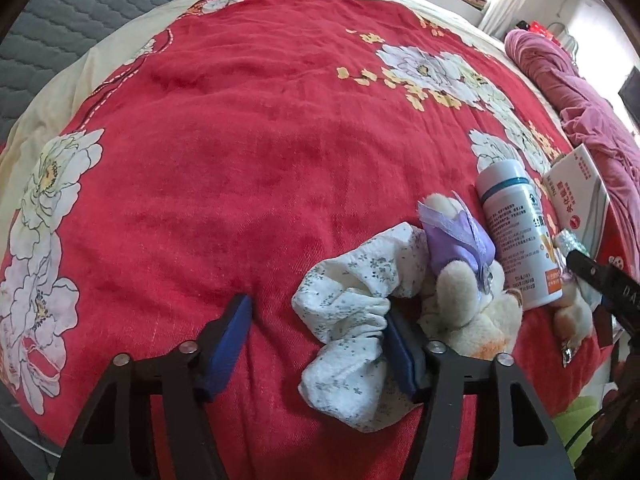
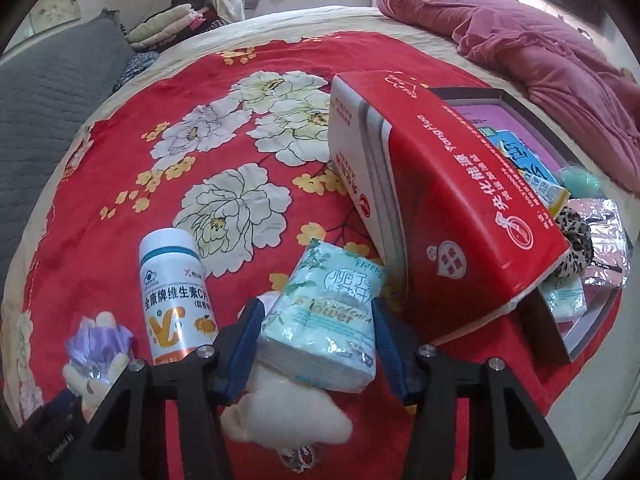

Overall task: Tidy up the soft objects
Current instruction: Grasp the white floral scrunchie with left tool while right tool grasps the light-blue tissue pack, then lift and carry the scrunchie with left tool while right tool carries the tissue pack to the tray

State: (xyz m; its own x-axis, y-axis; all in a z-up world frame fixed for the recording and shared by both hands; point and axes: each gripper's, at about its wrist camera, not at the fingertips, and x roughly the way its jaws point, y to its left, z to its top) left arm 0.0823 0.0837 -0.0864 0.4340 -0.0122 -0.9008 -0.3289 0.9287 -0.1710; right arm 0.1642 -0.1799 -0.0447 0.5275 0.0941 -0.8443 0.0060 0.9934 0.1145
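Right gripper (image 2: 316, 344) clamping tissue pack (image 2: 324, 320) above plush (image 2: 280, 416), bottle (image 2: 176, 296) just left, red box (image 2: 440, 208) right, left gripper (image 1: 320, 340) wide, one pad touching scrunchie (image 1: 352, 312), quilt (image 1: 240, 140) underneath.

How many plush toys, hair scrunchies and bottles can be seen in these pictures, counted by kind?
Plush toys: 2
Hair scrunchies: 2
Bottles: 1
Total: 5
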